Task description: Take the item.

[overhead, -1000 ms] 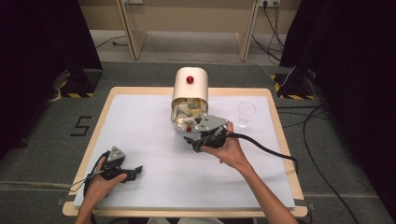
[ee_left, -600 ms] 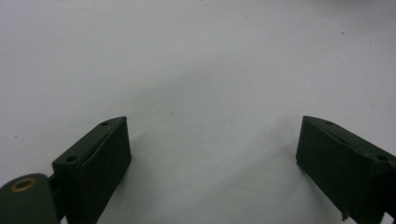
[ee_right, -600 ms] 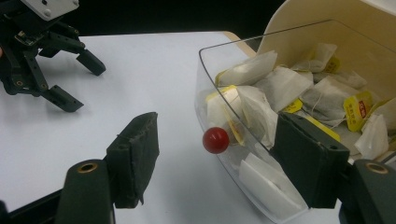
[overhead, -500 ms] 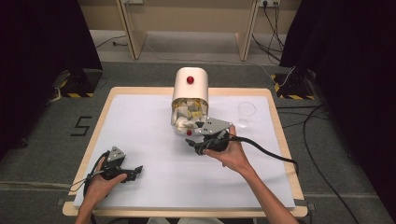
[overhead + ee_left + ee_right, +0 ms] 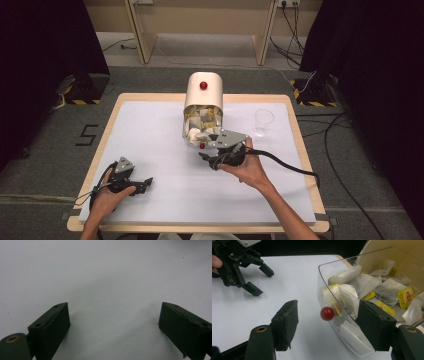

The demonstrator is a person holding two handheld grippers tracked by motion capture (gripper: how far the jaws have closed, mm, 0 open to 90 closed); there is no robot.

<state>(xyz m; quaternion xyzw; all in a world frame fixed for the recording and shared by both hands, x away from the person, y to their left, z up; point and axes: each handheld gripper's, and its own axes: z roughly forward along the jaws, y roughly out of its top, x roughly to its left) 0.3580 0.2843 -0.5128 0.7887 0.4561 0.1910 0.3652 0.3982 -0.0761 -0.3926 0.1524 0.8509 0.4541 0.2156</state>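
A cream box (image 5: pixel 202 92) with a red button on top stands at the back middle of the table. Its clear front bin (image 5: pixel 200 125) (image 5: pixel 342 302) is packed with tea bags (image 5: pixel 362 282) and carries a small red knob (image 5: pixel 202 146) (image 5: pixel 327 313). My right gripper (image 5: pixel 206 157) (image 5: pixel 329 325) is at the bin's lower front. Its jaws have just been closing. The knob sits between them untouched, and the right jaw overlaps the clear wall. My left gripper (image 5: pixel 145 184) (image 5: pixel 113 322) (image 5: pixel 263 281) rests open and empty on the white table at the near left.
A clear cup (image 5: pixel 263 120) stands right of the box, near the right gripper's hand. The white mat (image 5: pixel 150 130) covers a wooden table with edges all around. A cable (image 5: pixel 290 167) trails right from the right gripper.
The right gripper has shifted slightly toward the near right at the bin's front, and its jaws stand a little narrower. The left gripper has not moved.
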